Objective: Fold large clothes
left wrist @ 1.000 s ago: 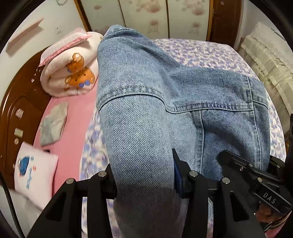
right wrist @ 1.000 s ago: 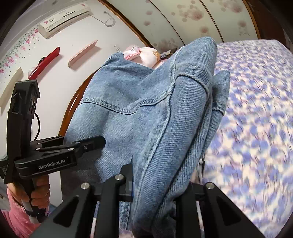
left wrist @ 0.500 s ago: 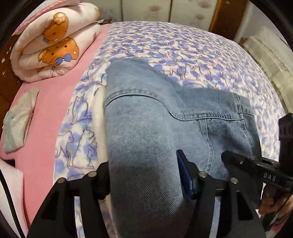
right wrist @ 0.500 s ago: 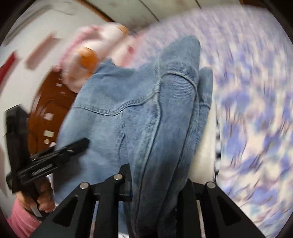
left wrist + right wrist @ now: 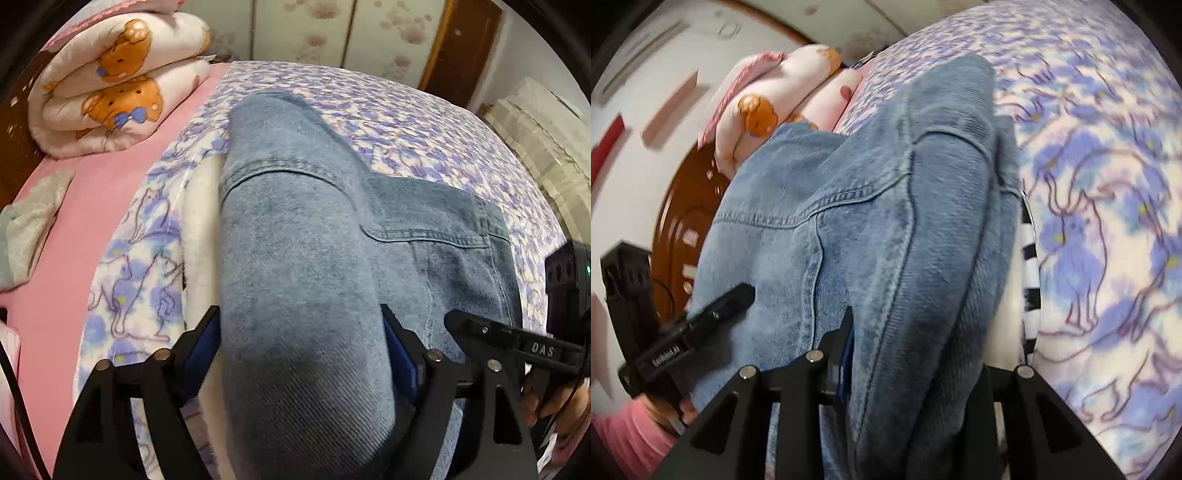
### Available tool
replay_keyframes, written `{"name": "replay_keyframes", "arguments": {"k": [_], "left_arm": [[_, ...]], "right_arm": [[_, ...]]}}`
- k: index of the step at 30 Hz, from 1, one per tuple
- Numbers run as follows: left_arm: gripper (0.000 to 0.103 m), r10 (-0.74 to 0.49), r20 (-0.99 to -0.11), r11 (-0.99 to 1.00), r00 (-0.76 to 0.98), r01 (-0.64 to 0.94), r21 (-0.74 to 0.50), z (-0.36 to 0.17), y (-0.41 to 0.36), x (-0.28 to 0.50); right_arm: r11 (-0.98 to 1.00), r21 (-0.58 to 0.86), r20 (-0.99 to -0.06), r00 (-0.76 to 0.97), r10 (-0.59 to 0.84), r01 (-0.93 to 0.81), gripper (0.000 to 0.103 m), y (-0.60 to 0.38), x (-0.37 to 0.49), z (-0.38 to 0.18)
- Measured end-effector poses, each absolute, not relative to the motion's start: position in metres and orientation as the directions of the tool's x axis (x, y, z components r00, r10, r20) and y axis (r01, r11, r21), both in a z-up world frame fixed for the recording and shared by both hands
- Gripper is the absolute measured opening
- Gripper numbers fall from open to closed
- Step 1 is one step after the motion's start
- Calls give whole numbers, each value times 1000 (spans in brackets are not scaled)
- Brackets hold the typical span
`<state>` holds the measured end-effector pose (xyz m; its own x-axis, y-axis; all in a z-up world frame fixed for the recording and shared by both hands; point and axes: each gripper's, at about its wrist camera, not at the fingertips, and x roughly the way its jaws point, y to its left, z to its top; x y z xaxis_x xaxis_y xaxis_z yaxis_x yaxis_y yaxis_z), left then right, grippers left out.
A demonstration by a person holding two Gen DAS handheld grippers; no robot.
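A light-blue denim garment (image 5: pixel 303 258) lies folded on the bed's purple flowered blanket (image 5: pixel 406 122), its far end resting on the blanket. My left gripper (image 5: pixel 301 343) is shut on a thick fold of the denim at its near left end. My right gripper (image 5: pixel 916 354) is shut on the bunched denim (image 5: pixel 886 221) at the near right end. Each gripper shows in the other's view: the right gripper (image 5: pixel 517 343) at the lower right, the left gripper (image 5: pixel 683 339) at the lower left.
A rolled white quilt with bear prints (image 5: pixel 110 85) lies at the bed's head on a pink sheet (image 5: pixel 74 229). A grey cloth (image 5: pixel 26 221) lies on the pink sheet. A wooden headboard (image 5: pixel 683 206) stands behind. A black-and-white striped cloth (image 5: pixel 1030 258) peeks from under the denim.
Both grippers have come down with the denim: it hung raised in the air a second ago and now rests on the blanket. Both stay shut on it.
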<state>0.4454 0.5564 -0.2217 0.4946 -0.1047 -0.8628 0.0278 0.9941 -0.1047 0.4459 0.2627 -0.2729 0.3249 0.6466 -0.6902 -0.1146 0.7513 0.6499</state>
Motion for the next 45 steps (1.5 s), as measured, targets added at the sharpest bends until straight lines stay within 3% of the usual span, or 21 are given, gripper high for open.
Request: {"name": "replay_keyframes", "arguments": {"k": [4, 6, 8, 9, 11, 12, 13, 16, 23, 30, 34, 39, 45], "left_arm": [[90, -15, -872, 998, 489, -42, -41, -210, 547, 439], [90, 71, -866, 996, 496, -81, 36, -197, 533, 428], [89, 137, -849, 988, 510, -132, 80, -185, 521, 412], [89, 159, -841, 982, 517, -171, 80, -180, 515, 398], [90, 146, -839, 971, 523, -239, 21, -175, 506, 365], [90, 151, -843, 963, 516, -269, 7, -175, 501, 350], [90, 197, -827, 951, 527, -307, 31, -174, 494, 331], [90, 193, -868, 937, 457, -348, 25, -185, 473, 280], [90, 210, -944, 900, 256, -428, 84, -224, 375, 135], [90, 69, -981, 945, 180, -326, 7, -239, 210, 34], [90, 23, -973, 992, 231, -129, -7, -208, 124, 16], [90, -28, -949, 997, 314, 78, -4, -147, 58, 3], [95, -76, -904, 993, 420, 118, -29, -60, 32, -12]], "right_arm": [[745, 663, -686, 338, 645, -77, 33, 255, 440, -273], [730, 683, -692, 341, 636, 23, 36, 244, 432, -271], [717, 687, -706, 340, 621, 118, 45, 231, 421, -265], [707, 694, -703, 343, 623, 137, 51, 222, 413, -261], [698, 702, -696, 347, 629, 144, 75, 203, 389, -255], [711, 684, -718, 323, 617, 162, 101, 193, 375, -256], [738, 647, -758, 273, 593, 193, 103, 180, 358, -261], [760, 603, -798, 208, 566, 243, 103, 133, 297, -276], [873, 356, -934, 111, 338, 333, 103, -17, 117, -298], [909, 141, -990, 61, 127, 393, 103, -171, -26, -270], [876, 118, -982, 186, 33, 468, 103, -229, -73, -218], [912, 119, -949, 316, -13, 393, 103, -238, -83, -152], [965, 161, -933, 351, 80, 208, 103, -207, -78, -88]]}}
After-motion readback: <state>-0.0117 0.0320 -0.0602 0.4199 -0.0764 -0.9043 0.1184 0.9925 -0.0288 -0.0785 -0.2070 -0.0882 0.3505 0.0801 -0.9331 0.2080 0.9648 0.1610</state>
